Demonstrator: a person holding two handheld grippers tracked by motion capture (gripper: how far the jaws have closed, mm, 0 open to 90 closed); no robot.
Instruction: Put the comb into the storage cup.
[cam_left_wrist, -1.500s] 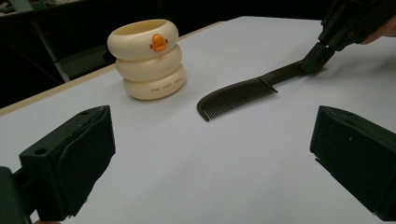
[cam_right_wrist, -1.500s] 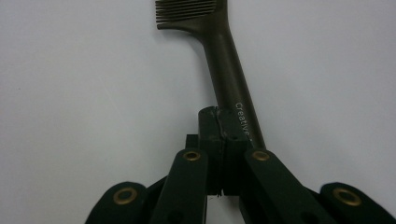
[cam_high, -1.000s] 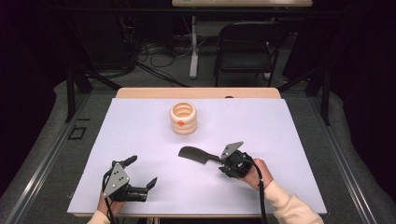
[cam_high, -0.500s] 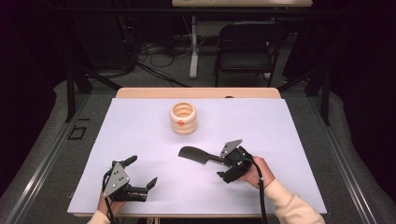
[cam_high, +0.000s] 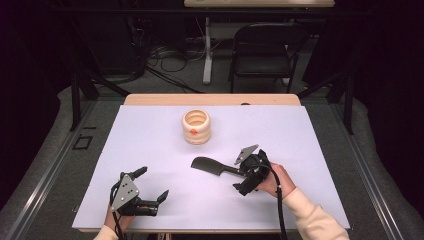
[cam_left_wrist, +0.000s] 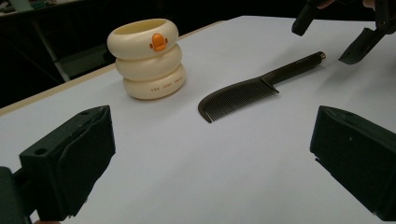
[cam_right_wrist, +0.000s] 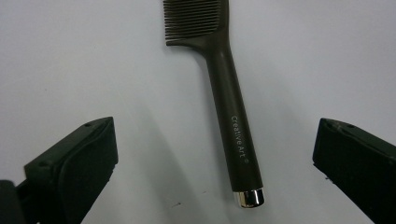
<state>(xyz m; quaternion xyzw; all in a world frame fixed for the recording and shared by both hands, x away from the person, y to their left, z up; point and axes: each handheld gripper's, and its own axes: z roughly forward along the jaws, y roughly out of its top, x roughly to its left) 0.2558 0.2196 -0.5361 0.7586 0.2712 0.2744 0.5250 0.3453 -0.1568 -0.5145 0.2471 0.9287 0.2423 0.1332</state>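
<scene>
1. Behind the table (cam_high: 320, 150) we see a dark room with a folding chair (cam_high: 263, 47) and cables (cam_high: 165, 52) lying on the grey floor; a white sheet covers the tabletop, and a strip of wood shows at its far edge.
2. Near the far middle of the sheet we note a cream holder (cam_high: 196, 127) built like three stacked rings, upright, with a small orange mark on its front (cam_left_wrist: 159, 42).
3. Flat on the sheet lies a dark comb (cam_high: 215, 167), well apart from the holder; its teeth point toward the person's left and its handle toward the right gripper (cam_high: 249, 174).
4. We see the right gripper held just over the handle's metal-capped end (cam_right_wrist: 248, 198), jaws spread wide on either side and not touching it; the handle reads "Creative Art".
5. We see the left gripper (cam_high: 150, 187) resting near the sheet's near left edge, jaws wide apart and empty, well away from the comb (cam_left_wrist: 247, 88).
</scene>
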